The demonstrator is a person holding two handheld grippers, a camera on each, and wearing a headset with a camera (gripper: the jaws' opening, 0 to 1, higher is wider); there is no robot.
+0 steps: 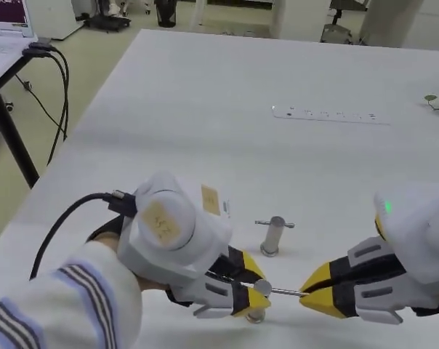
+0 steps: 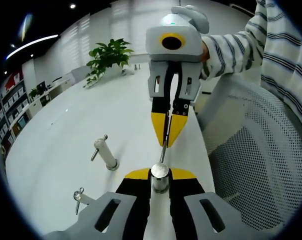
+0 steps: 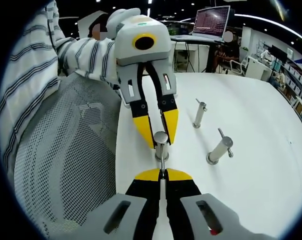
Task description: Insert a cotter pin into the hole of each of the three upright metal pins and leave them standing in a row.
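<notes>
Left tongs (image 1: 250, 285) pinch pin (image 1: 262, 288), bottom middle; right tongs (image 1: 312, 294) pinch cotter (image 1: 285, 291). Wobble could make cotter miss hole.

White table (image 1: 205, 109) under both sets of jaws. Power strip (image 1: 328, 115) lies on it, well ahead of them. Potted plant (image 2: 108, 55) far beyond the left gripper (image 2: 160, 176) jaws, off to their left. Laptop (image 3: 211, 20), screen lit, far past the right gripper (image 3: 162, 175) jaws. Mesh chair (image 3: 66, 155) at the table edge, left of those jaws. Black cable (image 1: 56, 80) hangs off a side desk (image 1: 1, 69), well apart.
</notes>
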